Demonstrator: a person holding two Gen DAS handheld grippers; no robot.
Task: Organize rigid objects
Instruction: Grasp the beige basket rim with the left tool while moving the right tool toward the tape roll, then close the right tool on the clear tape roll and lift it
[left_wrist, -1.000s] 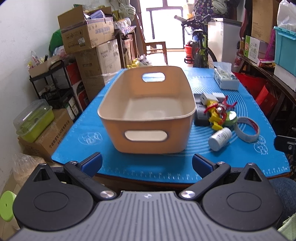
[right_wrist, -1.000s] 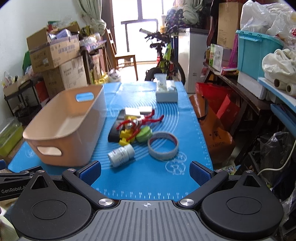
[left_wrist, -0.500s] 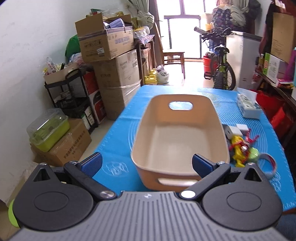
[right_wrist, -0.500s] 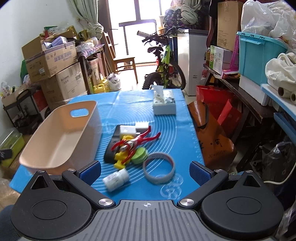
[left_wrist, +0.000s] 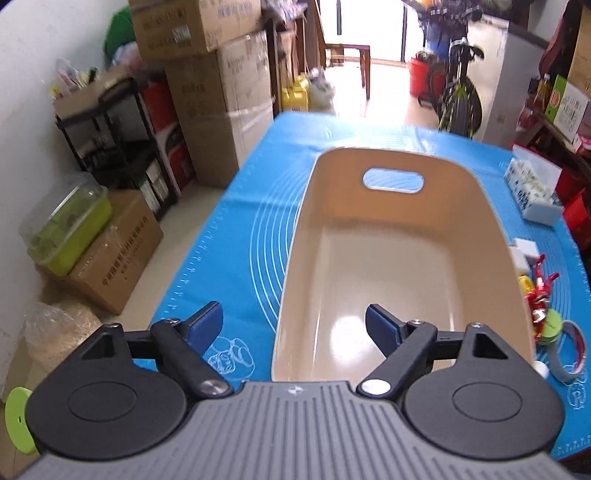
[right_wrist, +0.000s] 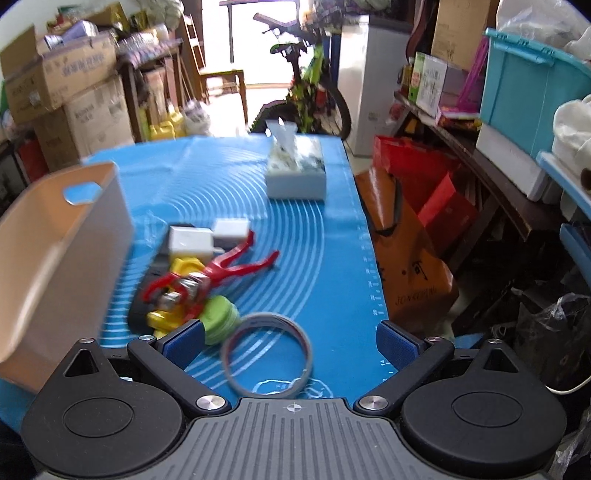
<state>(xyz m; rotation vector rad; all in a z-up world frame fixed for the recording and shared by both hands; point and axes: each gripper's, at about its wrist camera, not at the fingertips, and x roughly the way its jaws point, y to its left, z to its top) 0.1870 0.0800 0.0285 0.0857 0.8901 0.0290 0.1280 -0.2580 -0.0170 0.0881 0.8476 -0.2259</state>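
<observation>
Left gripper (left_wrist: 293, 321), jaws spread and just narrowing, straddles the near-left rim of the empty beige bin (left_wrist: 388, 258), apparently to steady it. Right gripper (right_wrist: 290, 341), jaws spread, empty, frames the tape ring (right_wrist: 267, 354). The pile of loose items (right_wrist: 199, 280) lies on the bench (right_wrist: 332, 258) at the bin's three o'clock, awaiting transfer.
</observation>
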